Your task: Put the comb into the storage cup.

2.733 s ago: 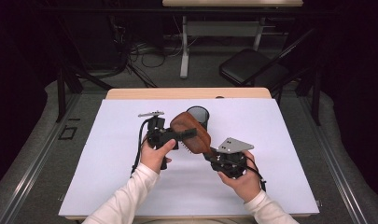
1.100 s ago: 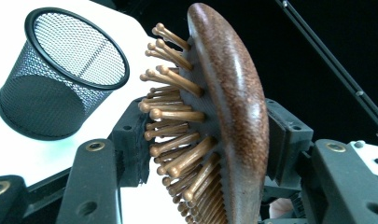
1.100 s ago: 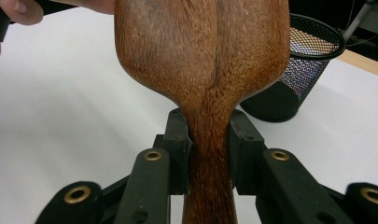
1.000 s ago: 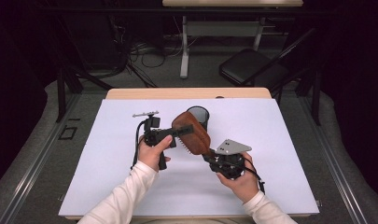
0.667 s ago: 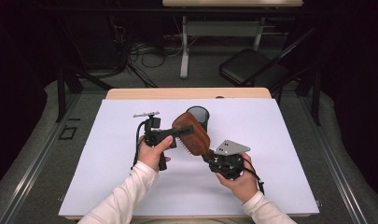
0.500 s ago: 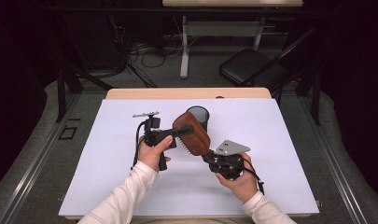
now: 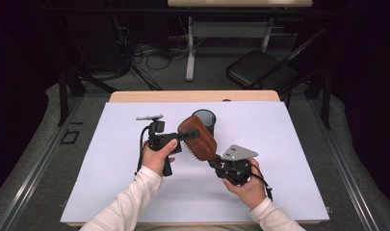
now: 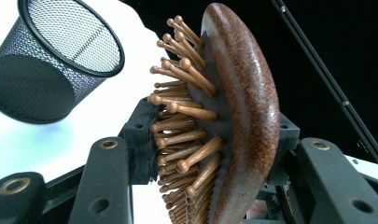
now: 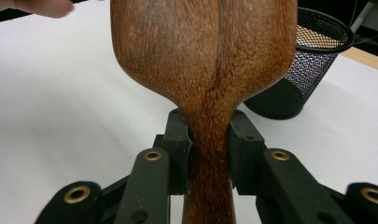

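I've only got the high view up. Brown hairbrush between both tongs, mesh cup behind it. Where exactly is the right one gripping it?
Observer: In the right gripper view, the right tongs clamp the hairbrush at the neck, where the handle narrows below the head.
Operator: And the left one?
Observer: In the left gripper view, the left tongs pinch the head front to back, one pad on the wooden pins, the other on the smooth back.
Operator: Anything in the mesh cup?
Observer: The mesh cup looks empty through its mouth in that view.
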